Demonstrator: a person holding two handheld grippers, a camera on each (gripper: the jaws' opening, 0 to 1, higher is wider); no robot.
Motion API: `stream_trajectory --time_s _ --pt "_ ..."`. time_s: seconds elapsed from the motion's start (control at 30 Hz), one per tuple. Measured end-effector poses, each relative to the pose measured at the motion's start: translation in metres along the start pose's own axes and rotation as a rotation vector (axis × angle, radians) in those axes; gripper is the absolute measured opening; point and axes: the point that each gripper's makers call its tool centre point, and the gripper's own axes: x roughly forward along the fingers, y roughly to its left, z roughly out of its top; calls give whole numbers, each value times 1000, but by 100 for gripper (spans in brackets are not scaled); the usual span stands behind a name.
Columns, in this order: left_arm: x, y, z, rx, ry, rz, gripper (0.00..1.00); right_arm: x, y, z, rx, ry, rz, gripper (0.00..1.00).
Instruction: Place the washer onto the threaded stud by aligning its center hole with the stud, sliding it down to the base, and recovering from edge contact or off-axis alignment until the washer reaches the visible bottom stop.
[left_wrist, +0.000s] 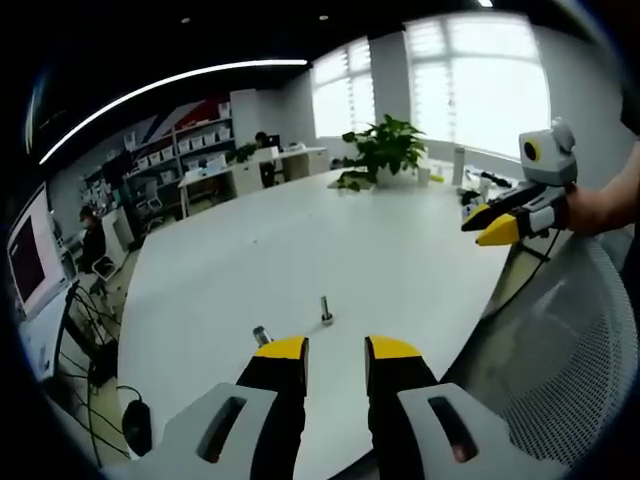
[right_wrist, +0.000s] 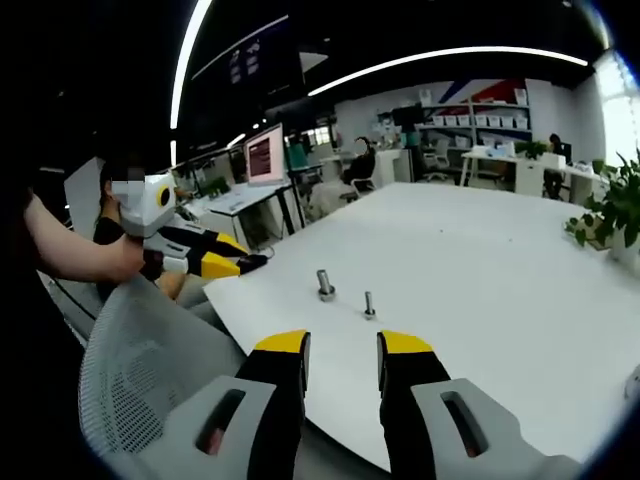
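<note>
Threaded stud (left_wrist: 326, 310) upright — table (left_wrist: 300, 240) bare-topped

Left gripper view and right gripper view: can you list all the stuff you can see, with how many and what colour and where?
Threaded stud: one, silver, upright on the table.
Second metal part: one, silver, beside the stud; too small to tell if it carries the washer.
Table: one, white, wide.
Plant: one, green, far table edge.
Mesh chair: one, grey, beside the table.
Monitor: one, lit screen, on a desk behind.
Shelves: white, back wall.
Left gripper: yellow tips, black jaws, open, empty.
Right gripper: same colours, open, empty.
</note>
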Motion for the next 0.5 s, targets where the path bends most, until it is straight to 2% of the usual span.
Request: stream_trajectory --time_s 0.07,0.13,0.27,0.33,0.4,0.5 --pt "-2 0 1 7 5 -1 21 0 0 0 -4 -3 2 29" --pt "-6 4 -7 84 50 1 21 -1 0 0 -13 -2 2 29" --pt "-13 9 -16 27 38 0 21 -1 -2 1 4 -10 2 29" --pt "-14 14 -21 23 38 17 21 -1 -2 0 10 -7 3 29" --pt "-14 14 -22 -28 16 22 21 0 -1 -1 9 -2 4 29" --pt "-13 14 -21 -9 22 32 21 2 0 -4 7 16 11 29"
